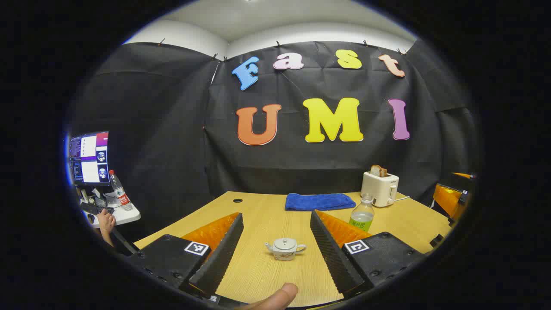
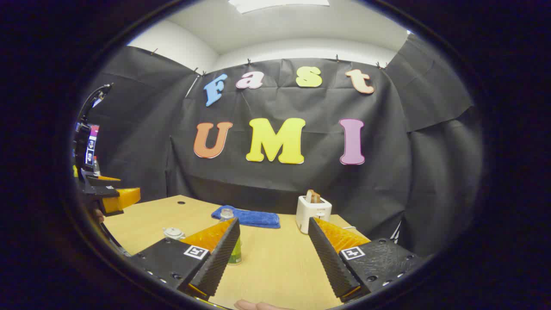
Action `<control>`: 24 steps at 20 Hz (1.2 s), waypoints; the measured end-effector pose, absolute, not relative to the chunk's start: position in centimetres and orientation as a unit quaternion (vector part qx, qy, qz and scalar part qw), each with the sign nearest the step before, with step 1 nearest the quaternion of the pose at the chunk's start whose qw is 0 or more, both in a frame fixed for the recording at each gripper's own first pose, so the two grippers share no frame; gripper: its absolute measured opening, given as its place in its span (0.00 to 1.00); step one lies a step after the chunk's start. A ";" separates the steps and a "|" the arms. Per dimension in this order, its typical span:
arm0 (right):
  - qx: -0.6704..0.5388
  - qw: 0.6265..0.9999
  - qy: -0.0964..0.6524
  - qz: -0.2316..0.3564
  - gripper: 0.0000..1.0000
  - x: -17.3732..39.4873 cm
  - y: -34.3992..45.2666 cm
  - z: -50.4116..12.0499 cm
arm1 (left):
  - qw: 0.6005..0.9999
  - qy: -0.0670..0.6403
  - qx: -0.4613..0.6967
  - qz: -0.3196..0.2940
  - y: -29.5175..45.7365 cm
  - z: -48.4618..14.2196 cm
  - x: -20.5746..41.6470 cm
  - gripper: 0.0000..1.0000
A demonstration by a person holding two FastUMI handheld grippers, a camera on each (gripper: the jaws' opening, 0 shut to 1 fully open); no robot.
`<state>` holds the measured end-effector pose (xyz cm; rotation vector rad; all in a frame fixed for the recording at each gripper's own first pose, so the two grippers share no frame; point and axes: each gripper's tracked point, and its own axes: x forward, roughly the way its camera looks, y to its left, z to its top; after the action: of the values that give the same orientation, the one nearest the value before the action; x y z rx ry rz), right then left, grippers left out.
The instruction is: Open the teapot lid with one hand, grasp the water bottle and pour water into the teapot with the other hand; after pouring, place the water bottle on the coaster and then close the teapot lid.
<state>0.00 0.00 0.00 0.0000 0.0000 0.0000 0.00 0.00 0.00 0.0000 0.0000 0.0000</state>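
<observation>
With both claws spread wide, I see the teapot (image 1: 285,248) between my left fingers (image 1: 224,254). My right gripper (image 2: 272,254) faces bare table (image 2: 275,262); the bottle (image 2: 232,241) seems just behind its left finger.

Both gripper views look low across the table (image 1: 267,215) toward the toaster (image 2: 313,213).

Right gripper (image 2: 275,254) at 6 o'clock, fingers spread wide, nothing between them, above wooden table (image 2: 275,262). Water bottle (image 2: 230,234) upright at 7 o'clock, partly behind left finger. Teapot (image 2: 173,233) at 8 o'clock, lid on. Blue towel (image 2: 249,217) and toaster (image 2: 313,213) near centre. Left gripper (image 2: 114,196) at 9 o'clock.
</observation>
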 end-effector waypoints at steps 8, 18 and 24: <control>0.004 1.000 -0.025 -0.009 0.95 -0.4 -0.6 1.3 | 1.000 0.008 -0.007 0.005 0.6 -1.0 1.5 0.98; 0.011 1.000 -0.016 -0.021 0.95 0.2 -1.5 0.7 | 1.000 0.027 -0.007 0.006 0.6 -3.1 3.2 0.98; 0.010 0.999 -0.011 -0.028 0.93 0.7 -2.0 0.3 | 1.000 0.016 -0.001 -0.002 0.0 -3.5 4.4 0.99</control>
<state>0.67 -1.98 0.32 0.0201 -0.0215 -0.0565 4.39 0.02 -3.49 -0.0025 0.0312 -0.0045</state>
